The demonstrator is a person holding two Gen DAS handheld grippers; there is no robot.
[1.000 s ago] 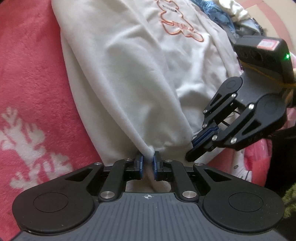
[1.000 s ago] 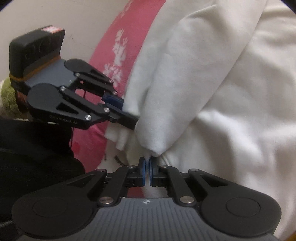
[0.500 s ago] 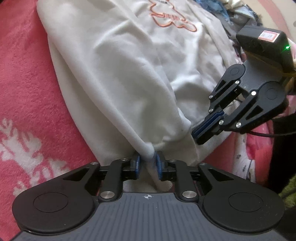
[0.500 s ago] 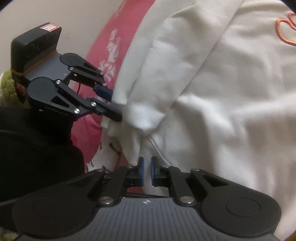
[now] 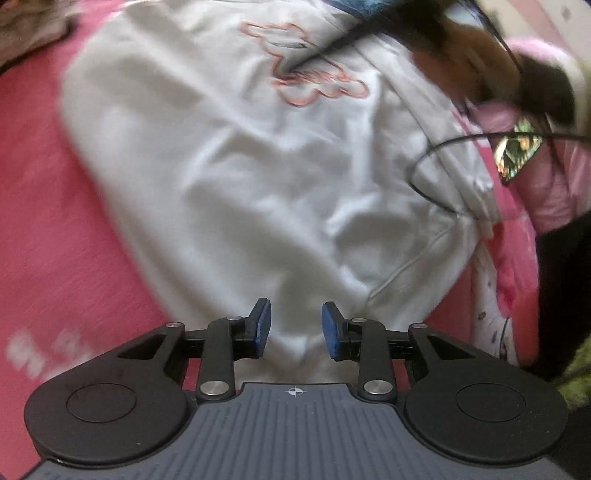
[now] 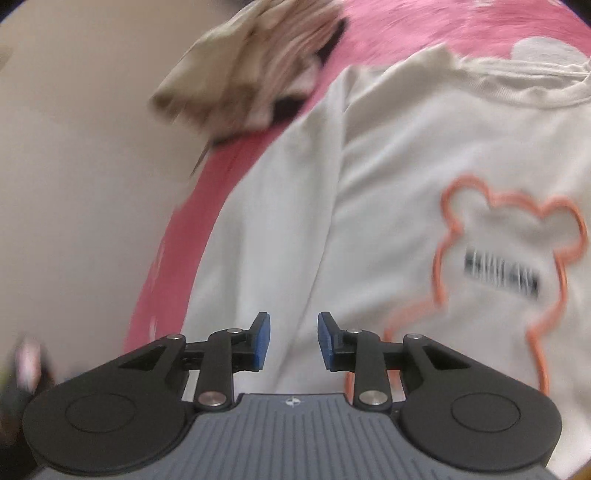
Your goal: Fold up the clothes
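A white sweatshirt (image 5: 258,177) with an orange bear outline (image 5: 317,81) lies spread on a pink blanket (image 5: 48,221). My left gripper (image 5: 295,328) hangs just above its lower edge, jaws opening, blue pads clear of the cloth. In the right wrist view the same sweatshirt (image 6: 388,221) fills the frame, the bear print (image 6: 509,266) to the right. My right gripper (image 6: 293,341) hovers over the folded left part of it, jaws opening, nothing pinched between the pads. A blurred dark shape at the top right of the left wrist view may be the other arm.
A crumpled beige garment (image 6: 255,66) lies on the blanket (image 6: 424,22) beyond the sweatshirt. A pale wall (image 6: 74,166) borders the left. A black cable (image 5: 443,155) crosses the sweatshirt's right side, near a pink garment (image 5: 546,177) and patterned bedding (image 5: 491,295).
Both grippers let go of the white cuff and their jaws have parted. The right gripper swung far across to the bear print; the left one lifted slightly.
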